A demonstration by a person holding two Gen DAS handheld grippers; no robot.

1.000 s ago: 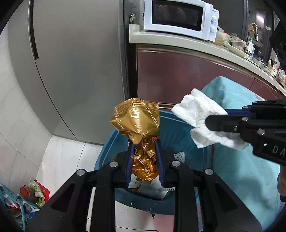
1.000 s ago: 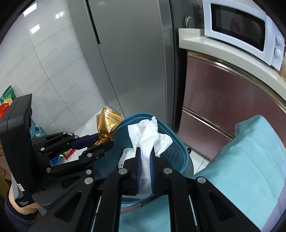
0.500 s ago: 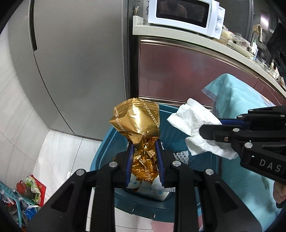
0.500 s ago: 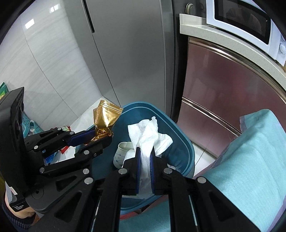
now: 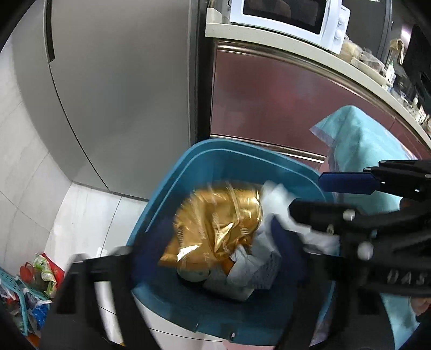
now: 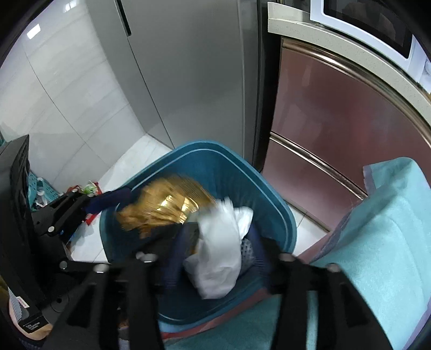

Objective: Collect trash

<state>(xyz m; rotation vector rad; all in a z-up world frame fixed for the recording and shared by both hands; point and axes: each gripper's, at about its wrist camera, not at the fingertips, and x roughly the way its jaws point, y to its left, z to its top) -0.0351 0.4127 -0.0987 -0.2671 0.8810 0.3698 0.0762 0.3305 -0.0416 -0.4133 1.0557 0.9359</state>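
Both pieces were being dropped. The left tongs and right tongs had just spread, releasing the gold foil wrapper and white tissue over the blue bin. Next, I judge, both should withdraw toward 6 o'clock for more trash.

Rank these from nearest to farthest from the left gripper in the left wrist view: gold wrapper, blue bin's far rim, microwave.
1. gold wrapper: right between the left gripper's wide jaws, blurred, over the bin.
2. blue bin's far rim: just beyond the wrapper, centre of view.
3. microwave: farthest, on the counter at upper right.
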